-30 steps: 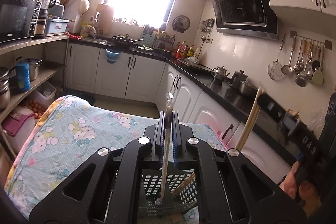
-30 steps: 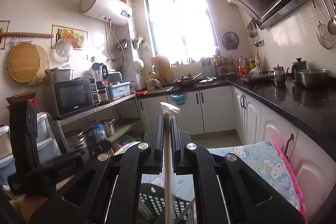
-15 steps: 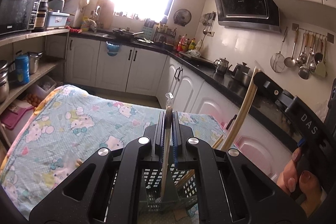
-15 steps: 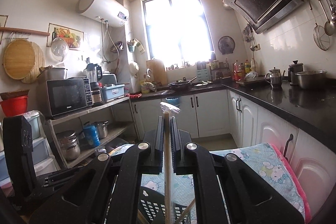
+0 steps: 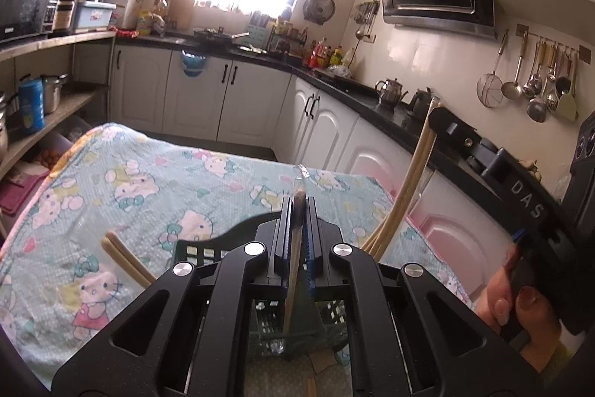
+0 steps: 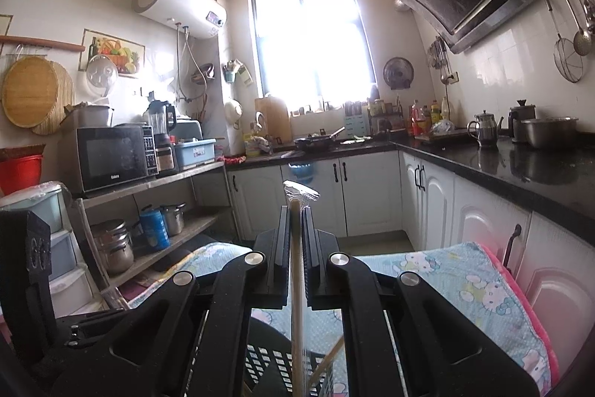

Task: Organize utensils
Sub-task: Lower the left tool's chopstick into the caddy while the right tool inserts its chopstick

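Observation:
My left gripper (image 5: 296, 207) is shut on a dark wrapped utensil (image 5: 292, 270) whose lower end hangs into a dark slotted basket (image 5: 208, 246) below it. My right gripper (image 6: 296, 214) is shut on pale wooden chopsticks in clear wrap (image 6: 296, 285), also reaching down toward the basket (image 6: 267, 363). In the left wrist view the right gripper (image 5: 442, 116) shows at the right, holding those chopsticks (image 5: 403, 196) slanted into the basket. Another pair of wooden chopsticks (image 5: 124, 257) leans out of the basket's left side.
The basket stands on a table with a light blue cartoon-cat cloth (image 5: 130, 188). White cabinets under a black counter (image 5: 372, 103) run along the right. Open shelves with pots and a microwave (image 6: 111, 157) stand at the left. Ladles hang on the right wall (image 5: 539, 88).
Both grippers have lowered and tilted down toward the basket, still holding their utensils. The right gripper's chopsticks now reach lower into the basket, and the table fills more of the left view.

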A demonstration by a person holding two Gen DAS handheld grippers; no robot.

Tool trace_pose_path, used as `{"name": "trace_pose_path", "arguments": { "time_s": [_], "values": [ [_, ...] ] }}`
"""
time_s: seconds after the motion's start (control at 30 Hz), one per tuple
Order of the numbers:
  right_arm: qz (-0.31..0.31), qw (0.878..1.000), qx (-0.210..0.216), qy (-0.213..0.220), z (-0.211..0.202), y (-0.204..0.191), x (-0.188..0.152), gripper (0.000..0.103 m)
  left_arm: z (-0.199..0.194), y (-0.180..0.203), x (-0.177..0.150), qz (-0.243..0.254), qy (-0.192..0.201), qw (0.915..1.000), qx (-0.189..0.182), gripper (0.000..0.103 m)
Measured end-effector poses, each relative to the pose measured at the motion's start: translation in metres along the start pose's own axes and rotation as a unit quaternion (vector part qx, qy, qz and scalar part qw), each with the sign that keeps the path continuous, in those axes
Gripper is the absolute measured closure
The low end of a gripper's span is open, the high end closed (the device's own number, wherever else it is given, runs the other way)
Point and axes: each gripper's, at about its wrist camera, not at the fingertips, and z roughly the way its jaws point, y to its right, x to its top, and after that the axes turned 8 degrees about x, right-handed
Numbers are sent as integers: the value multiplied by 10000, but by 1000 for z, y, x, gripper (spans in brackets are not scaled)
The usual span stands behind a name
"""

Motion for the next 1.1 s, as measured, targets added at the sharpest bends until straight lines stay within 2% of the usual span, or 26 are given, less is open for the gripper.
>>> {"name": "trace_pose_path", "arguments": {
  "time_s": [0.5,0.9,1.1],
  "values": [
    [344,9987,-44,-372,0,12,-38,97,4,-13,-17,-112,-312,9994,-16,101],
    [448,9972,103,-597,-24,10,-51,96,-5,-28,-26,-310,-357,9989,34,101],
    [705,9951,100,-685,-35,17,-53,96,-10,-32,-29,-346,-406,9985,73,96]
  ]
}}
